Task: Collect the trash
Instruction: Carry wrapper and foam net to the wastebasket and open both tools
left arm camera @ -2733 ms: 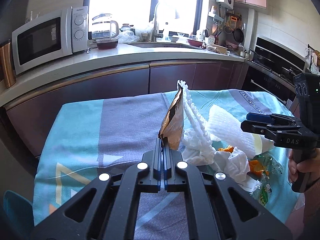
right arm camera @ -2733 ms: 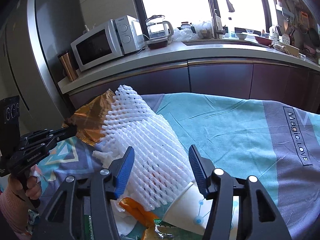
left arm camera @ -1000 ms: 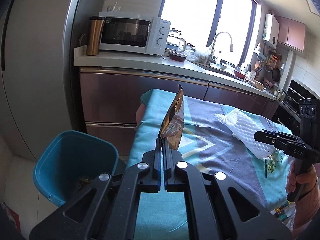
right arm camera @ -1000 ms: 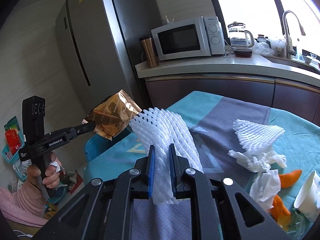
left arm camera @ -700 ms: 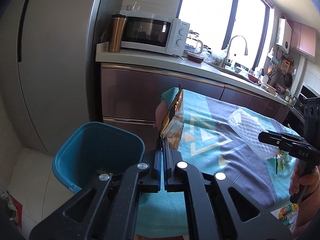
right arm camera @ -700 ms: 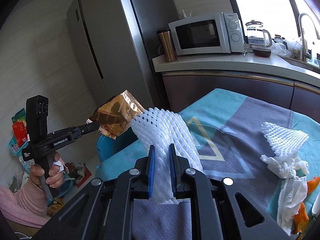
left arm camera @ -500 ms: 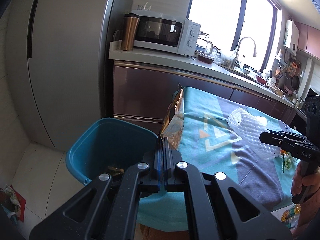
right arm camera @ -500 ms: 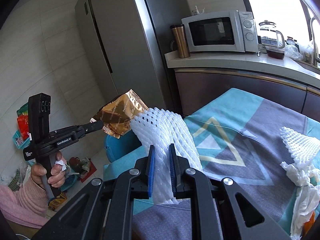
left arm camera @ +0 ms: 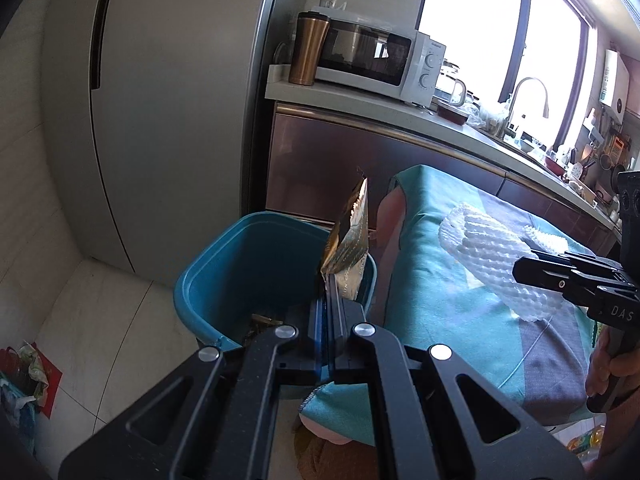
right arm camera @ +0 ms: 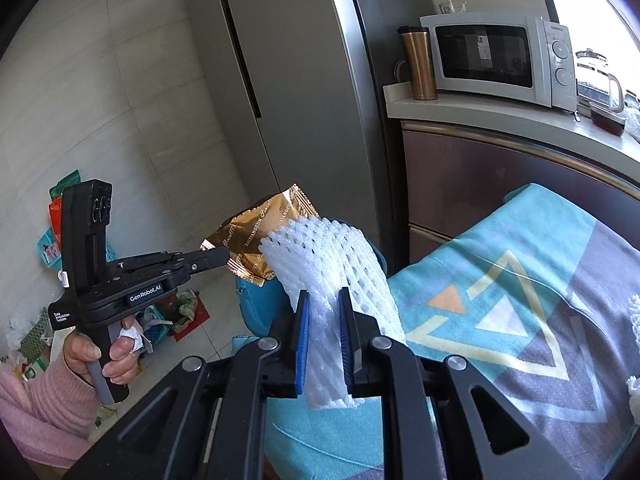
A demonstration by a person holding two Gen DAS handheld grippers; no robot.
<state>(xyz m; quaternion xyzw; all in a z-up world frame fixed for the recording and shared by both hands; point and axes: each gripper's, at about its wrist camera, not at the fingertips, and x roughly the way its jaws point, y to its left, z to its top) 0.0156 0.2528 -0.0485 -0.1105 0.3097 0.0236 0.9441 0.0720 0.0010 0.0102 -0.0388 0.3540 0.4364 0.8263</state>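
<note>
Left hand-held gripper (left arm camera: 330, 304) pinches the gold wrapper (left arm camera: 348, 240) over the blue bin's (left arm camera: 224, 264) near rim; scraps inside. Right hand-held gripper (right arm camera: 323, 330) clamps white foam net (right arm camera: 332, 256) above the worktop (right arm camera: 520, 320) edge.

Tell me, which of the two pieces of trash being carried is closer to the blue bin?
The gold wrapper, pinched in the left gripper, is right at the bin rim. The white foam net, in the right gripper, is over the tablecloth.
</note>
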